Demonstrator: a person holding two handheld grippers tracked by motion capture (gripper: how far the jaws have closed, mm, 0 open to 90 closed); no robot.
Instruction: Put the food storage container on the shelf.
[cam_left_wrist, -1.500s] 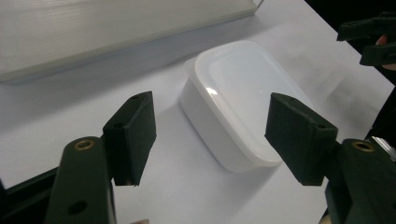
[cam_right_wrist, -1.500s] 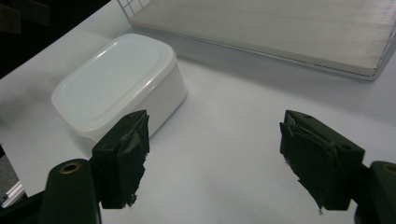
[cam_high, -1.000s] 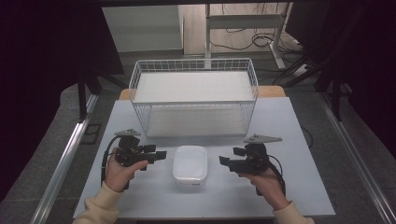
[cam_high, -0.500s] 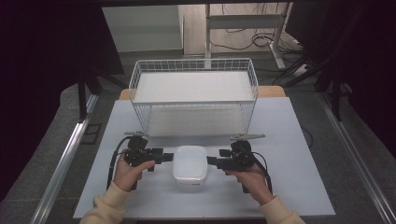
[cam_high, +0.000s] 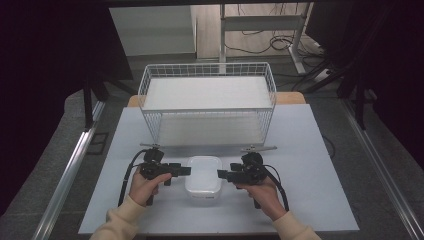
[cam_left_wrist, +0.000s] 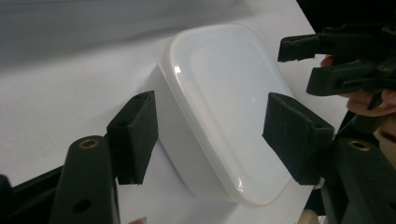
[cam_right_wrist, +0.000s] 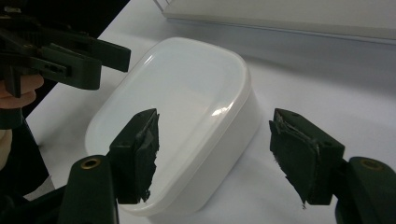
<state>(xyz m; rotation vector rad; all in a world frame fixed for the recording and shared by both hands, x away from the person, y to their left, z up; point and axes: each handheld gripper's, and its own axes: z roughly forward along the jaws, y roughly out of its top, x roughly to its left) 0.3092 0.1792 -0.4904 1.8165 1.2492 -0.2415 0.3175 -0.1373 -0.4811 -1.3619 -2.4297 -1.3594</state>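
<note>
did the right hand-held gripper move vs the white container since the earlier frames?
Yes. The right hand-held gripper has come in leftward, now right beside the white container, which lies where it did before the wire basket. Its jaws have just been closing, not gripping.

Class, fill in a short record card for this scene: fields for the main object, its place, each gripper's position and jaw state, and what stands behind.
main object: white lidded container, lid on
place: on the white table, near its front edge, between the two grippers
left gripper: at the container's left side, jaws open, pads not pressing on it
right gripper: at the container's right side, jaws open and just closing, pads not pressing on it
behind: white wire basket, standing apart from the container
</note>
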